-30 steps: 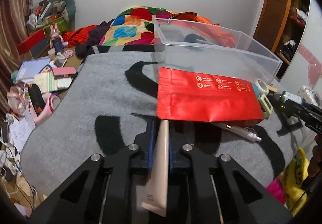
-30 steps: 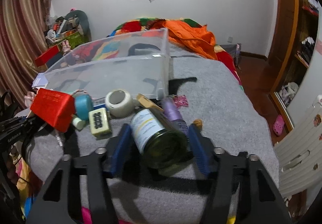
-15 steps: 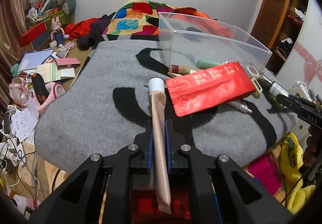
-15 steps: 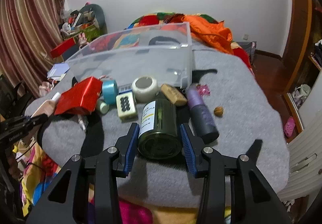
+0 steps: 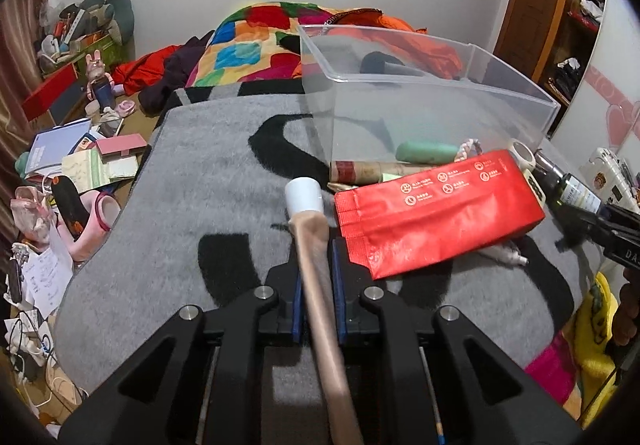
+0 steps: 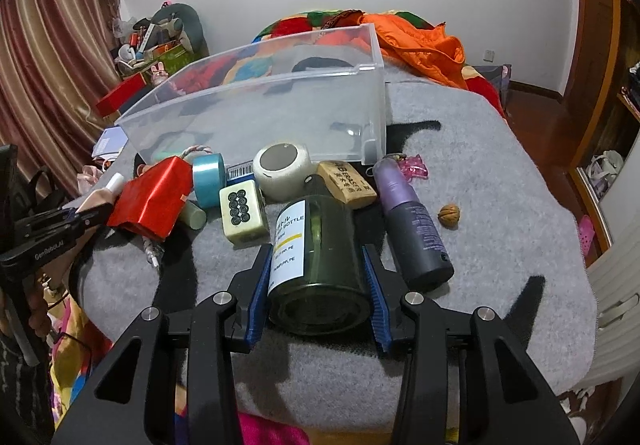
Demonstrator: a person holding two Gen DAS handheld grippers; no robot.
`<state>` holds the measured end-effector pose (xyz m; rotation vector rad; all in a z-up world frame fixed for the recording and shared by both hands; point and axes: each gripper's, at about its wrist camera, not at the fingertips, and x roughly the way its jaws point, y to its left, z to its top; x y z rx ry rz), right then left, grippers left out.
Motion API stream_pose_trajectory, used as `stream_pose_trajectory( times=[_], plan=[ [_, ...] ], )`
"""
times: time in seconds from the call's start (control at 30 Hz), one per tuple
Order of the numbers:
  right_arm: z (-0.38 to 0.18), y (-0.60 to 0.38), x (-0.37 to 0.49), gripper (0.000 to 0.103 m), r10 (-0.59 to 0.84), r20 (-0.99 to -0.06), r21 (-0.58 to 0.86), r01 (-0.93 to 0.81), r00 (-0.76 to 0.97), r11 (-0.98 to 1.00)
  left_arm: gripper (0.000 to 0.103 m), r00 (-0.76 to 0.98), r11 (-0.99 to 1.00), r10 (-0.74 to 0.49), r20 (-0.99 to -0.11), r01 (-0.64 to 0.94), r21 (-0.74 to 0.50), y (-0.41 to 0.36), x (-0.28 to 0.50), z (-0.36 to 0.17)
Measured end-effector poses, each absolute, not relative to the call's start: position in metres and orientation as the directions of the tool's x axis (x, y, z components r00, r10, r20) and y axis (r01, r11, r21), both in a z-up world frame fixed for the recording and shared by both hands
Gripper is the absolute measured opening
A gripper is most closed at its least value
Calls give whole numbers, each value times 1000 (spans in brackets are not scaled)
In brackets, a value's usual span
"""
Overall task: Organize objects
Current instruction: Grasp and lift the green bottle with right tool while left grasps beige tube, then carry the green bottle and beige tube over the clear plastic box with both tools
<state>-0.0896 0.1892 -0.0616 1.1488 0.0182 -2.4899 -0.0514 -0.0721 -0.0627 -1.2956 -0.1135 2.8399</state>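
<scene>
Already the left gripper [image 5: 316, 299] pinched a soft, light tube [image 5: 316, 277] mid-body. The right gripper [image 6: 316, 285] clamped a heavier, slippery green bottle [image 6: 316, 257] near its base

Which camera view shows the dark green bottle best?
The right wrist view: the dark green bottle lies between the jaws, with its base and label visible. The left wrist view shows only its neck and part of its label at the right edge.
</scene>
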Motion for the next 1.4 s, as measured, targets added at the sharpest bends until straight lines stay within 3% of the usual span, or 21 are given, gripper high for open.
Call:
stream_pose_trajectory(
  times=[0.6, 1.03, 1.4],
  plan=[
    [-12, 197, -71, 38, -349, -612, 125, 349, -710, -929, 6, -758, -999, 18, -652, 13, -43, -68, -23, -11],
    [20, 192, -98, 38, -370, -559, 108, 377, -742, -920, 6, -810, -998, 60, -583, -50, -34, -47, -50, 29],
    [32, 177, -137, 38, -365, -552, 96, 378, -750, -921, 6, -811, -996, 88, -579, -92, -23, -29, -92, 43]
  ],
)
